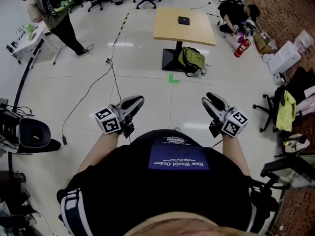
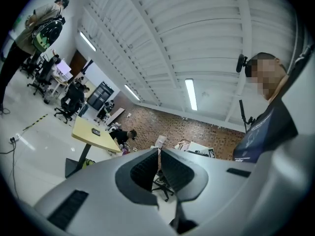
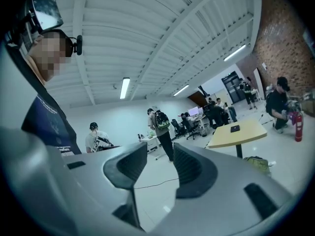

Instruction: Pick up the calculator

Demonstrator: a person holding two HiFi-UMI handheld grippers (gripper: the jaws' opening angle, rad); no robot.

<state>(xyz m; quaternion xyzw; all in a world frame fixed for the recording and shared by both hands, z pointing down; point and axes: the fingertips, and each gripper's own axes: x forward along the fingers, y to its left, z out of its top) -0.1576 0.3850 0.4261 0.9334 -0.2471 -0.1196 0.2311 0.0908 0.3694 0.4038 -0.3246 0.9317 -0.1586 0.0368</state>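
The calculator [image 1: 183, 19] is a small dark slab lying on a light wooden table [image 1: 197, 32] far ahead across the floor. It also shows in the left gripper view, calculator [image 2: 96, 132], and in the right gripper view, calculator [image 3: 235, 128]. Both grippers are held level in front of my body, well short of the table. My left gripper [image 1: 139, 100] has its jaws almost together with nothing between them, left gripper [image 2: 159, 154]. My right gripper [image 1: 209, 97] stands with a clear gap between its jaws and holds nothing, right gripper [image 3: 160, 154].
A green backpack [image 1: 191, 59] leans against the table's base. A red fire extinguisher [image 1: 241, 47] and a crouching person [image 1: 236, 13] are to the table's right. A standing person [image 1: 54, 11] is far left. A cable [image 1: 93, 90] crosses the floor; chairs [image 1: 275, 109] line the right.
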